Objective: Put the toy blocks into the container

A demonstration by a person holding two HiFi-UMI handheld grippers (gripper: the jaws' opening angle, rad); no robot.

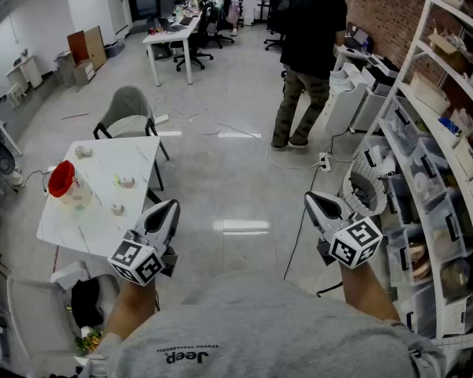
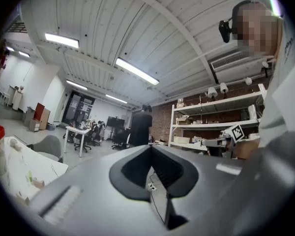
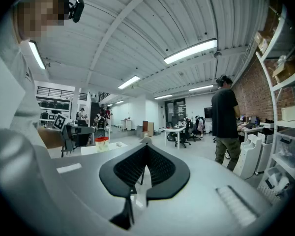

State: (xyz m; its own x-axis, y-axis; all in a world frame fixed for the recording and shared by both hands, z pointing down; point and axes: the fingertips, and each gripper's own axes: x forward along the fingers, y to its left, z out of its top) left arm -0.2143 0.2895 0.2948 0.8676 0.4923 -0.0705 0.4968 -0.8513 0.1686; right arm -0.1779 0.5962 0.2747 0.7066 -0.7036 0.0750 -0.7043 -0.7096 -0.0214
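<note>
My left tongs (image 1: 170, 205) and right tongs (image 1: 314, 198) are grey, each carrying a cube patterned in black-and-white squares. The desk (image 1: 134, 160) is white with faint thin veins. On it, the container (image 1: 67, 186) has a red top. Far right of the desk, the brick wall (image 1: 378, 6) is reddish-brown.

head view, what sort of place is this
Probably an open office or lab workroom: desks with swivel chairs at the back, storage shelves along a brick wall, a small white table nearby.

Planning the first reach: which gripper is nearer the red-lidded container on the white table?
Left. The left gripper hangs beside the edge of the white table, right of the red-lidded container; the right gripper is much farther right, near the shelves.
</note>
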